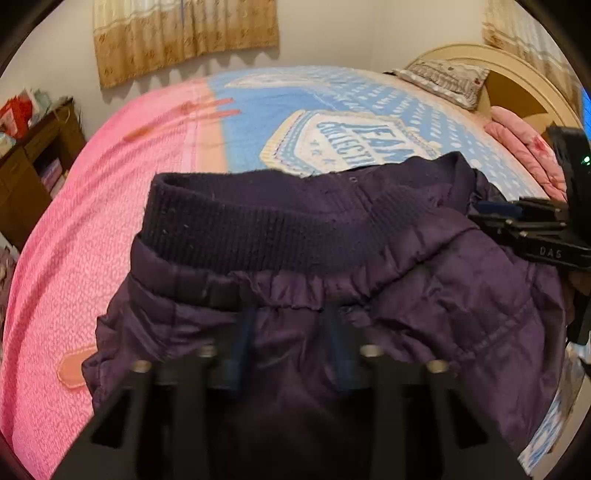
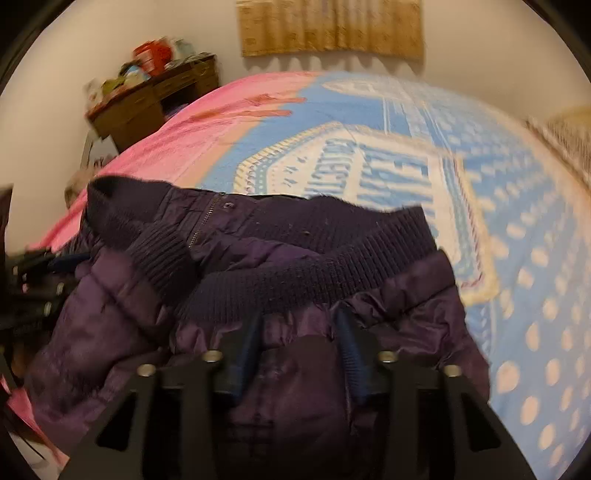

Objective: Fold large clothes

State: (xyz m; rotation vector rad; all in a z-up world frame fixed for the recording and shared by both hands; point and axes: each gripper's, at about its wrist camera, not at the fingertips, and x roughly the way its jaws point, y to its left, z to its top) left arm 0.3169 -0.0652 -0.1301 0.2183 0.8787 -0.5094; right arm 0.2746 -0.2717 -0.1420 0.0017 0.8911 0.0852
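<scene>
Bedroom with pale walls; gold-brown patterned curtain (image 1: pixel 184 35) high on the far wall. Bed (image 1: pixel 92 229) filling most of both views, covered by a blanket half pink, half light blue (image 2: pixel 517 206) with pale dots and a cream badge motif. Badge lettering seen upside down and only partly legible (looks like "JEANS" over "COLLECTION", lower letters hidden by fabric). Patterned pillow (image 1: pixel 448 79) against a cream curved headboard (image 1: pixel 517 70), folded pink quilt (image 1: pixel 528 147) just beside it. Dark wooden desk (image 2: pixel 155 99) off the pink side of the bed, cluttered on top, items too blurred to name.

Dark purple padded jacket (image 1: pixel 424 288) lying on the bed, ribbed knit hem (image 1: pixel 258 229) nearest the badge, zip and snap visible in the right wrist view. Left gripper (image 1: pixel 288 343) with fingers (image 1: pixel 243 332) narrowly parted and pinched on gathered jacket fabric just below the ribbing. Right gripper (image 2: pixel 299 343) likewise, fingers (image 2: pixel 347 339) close together and clamped on a fold of the same jacket. Small white "DAS"-like marking on the right gripper's body, seen at the edge of the left wrist view.
</scene>
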